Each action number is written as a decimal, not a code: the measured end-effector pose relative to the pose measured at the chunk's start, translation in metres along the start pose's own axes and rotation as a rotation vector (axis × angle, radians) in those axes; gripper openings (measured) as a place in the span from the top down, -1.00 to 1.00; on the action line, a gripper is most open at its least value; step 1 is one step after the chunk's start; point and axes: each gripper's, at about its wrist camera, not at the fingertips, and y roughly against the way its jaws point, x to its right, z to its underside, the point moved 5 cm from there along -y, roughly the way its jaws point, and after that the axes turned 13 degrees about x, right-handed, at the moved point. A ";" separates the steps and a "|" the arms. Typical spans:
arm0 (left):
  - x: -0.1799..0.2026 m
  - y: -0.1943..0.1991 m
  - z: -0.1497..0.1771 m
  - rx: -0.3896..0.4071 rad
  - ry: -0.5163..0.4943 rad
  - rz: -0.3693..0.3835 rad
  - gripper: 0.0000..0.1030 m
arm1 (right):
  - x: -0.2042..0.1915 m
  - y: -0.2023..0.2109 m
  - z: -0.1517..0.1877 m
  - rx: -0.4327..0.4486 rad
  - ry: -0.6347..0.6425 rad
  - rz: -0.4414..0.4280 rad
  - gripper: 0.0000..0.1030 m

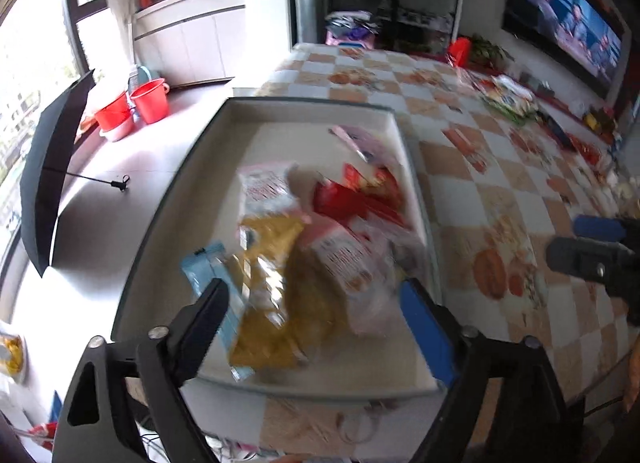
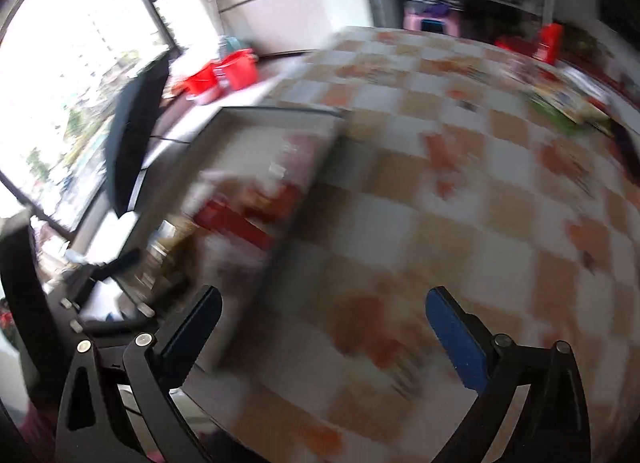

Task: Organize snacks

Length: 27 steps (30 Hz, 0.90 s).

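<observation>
Left wrist view: left gripper [image 1: 314, 297] gapes empty over the tray [image 1: 308, 107], snack packets [image 1: 280, 263] heaped at lower centre. Right gripper [image 2: 322, 305] hangs released too over the tabletop [image 2: 460, 183]; that loose heap could slide if nudged.

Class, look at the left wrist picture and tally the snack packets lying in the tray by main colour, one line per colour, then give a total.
Yellow packet: 1
Red packet: 1
Light blue packet: 1
Pink-and-white packets: 2
Pale lilac packet: 1
Total: 6 that can be told apart in the tray; blur may hide more.
</observation>
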 end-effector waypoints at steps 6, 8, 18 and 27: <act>0.034 0.041 0.014 0.057 -0.012 0.072 -1.00 | 0.052 0.043 0.074 0.009 -0.059 0.173 -1.00; 0.043 0.050 0.016 0.070 -0.017 0.068 -1.00 | 0.063 0.054 0.093 0.017 -0.064 0.226 -1.00; 0.105 0.055 0.026 0.032 -0.109 0.133 -1.00 | 0.118 0.081 0.137 0.036 -0.156 0.338 -0.99; 0.145 0.051 0.035 0.005 -0.197 0.177 -1.00 | 0.135 0.092 0.143 0.065 -0.210 0.347 -0.99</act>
